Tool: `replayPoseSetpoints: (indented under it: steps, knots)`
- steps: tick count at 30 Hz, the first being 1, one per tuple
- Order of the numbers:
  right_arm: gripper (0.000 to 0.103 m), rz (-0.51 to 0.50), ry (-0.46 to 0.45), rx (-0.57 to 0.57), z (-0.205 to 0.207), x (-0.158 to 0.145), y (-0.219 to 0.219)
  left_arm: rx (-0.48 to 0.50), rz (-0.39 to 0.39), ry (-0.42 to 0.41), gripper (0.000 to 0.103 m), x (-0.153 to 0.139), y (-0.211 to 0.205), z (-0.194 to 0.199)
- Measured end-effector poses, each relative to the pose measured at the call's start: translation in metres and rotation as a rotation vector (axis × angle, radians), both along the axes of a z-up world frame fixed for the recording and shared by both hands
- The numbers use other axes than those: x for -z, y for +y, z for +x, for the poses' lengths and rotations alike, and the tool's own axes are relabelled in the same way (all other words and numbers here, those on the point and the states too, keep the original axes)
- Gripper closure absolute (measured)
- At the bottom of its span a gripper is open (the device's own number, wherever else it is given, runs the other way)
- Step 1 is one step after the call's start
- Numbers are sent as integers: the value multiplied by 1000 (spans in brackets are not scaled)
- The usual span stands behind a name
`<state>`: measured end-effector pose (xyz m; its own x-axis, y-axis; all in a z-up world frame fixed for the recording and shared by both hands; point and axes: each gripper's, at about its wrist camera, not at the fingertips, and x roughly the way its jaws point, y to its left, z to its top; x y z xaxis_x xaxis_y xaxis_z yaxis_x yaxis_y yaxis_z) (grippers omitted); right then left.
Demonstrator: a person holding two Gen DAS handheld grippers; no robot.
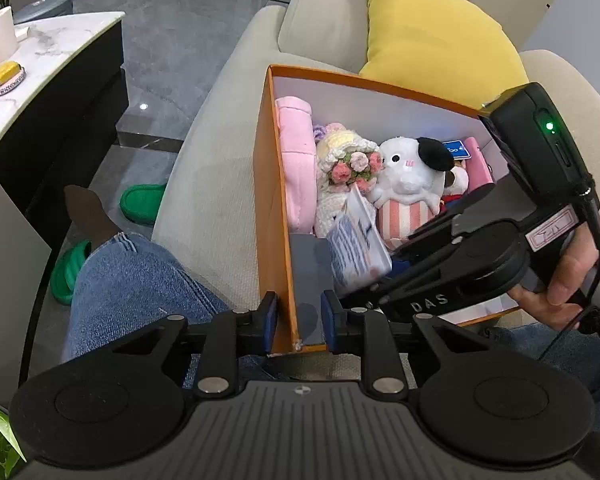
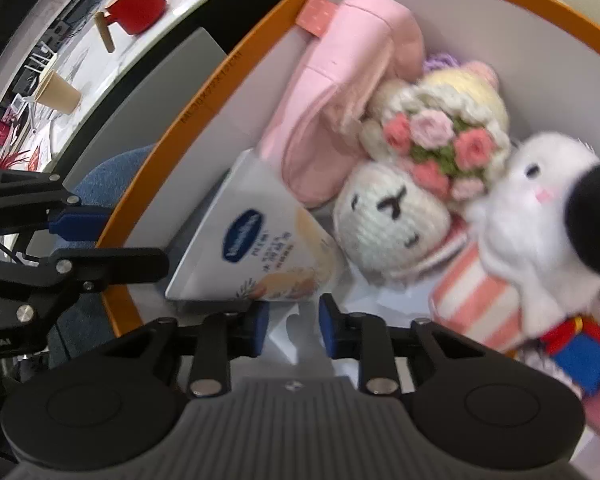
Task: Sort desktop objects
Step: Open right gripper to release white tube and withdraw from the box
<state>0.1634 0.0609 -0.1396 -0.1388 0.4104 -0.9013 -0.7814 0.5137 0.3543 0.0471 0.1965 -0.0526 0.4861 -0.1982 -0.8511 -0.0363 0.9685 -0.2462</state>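
The orange cardboard box (image 1: 274,216), white inside, sits on the beige fabric sofa (image 1: 216,176). My left gripper (image 1: 299,322) straddles its near corner wall, blue pads apart on either side of it. Inside lie a fuzzy white plush (image 2: 540,208) with a black ear, a knitted bunny (image 2: 392,224) with crocheted roses, a soft pink pouch (image 2: 340,96) and a glossy white packet (image 2: 260,252). My right gripper (image 2: 292,330) hovers over the box interior, fingers apart, holding nothing.
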Motion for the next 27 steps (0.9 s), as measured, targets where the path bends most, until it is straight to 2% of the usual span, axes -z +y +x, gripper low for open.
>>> replayPoseSetpoints:
  steps: [8,16,18,21,25,27]
  knots:
    - [79,-33,-59,-61,-2,4,18,7,31,9,81,0,-3,2]
    - [77,-33,-107,-43,-12,-8,13,-3,19,-16,81,-13,-1,0]
    - [77,-11,-116,-20,-17,-17,3,1,34,-44,81,-24,-2,-3]
    - [77,47,-184,44,-28,-40,-22,2,73,-98,81,-43,-8,-9]
    - [77,119,-267,169,-42,-76,-74,39,106,-183,81,-73,-28,-14]
    - [75,124,-310,225,-51,-94,-100,76,114,-226,81,-87,-44,-16]
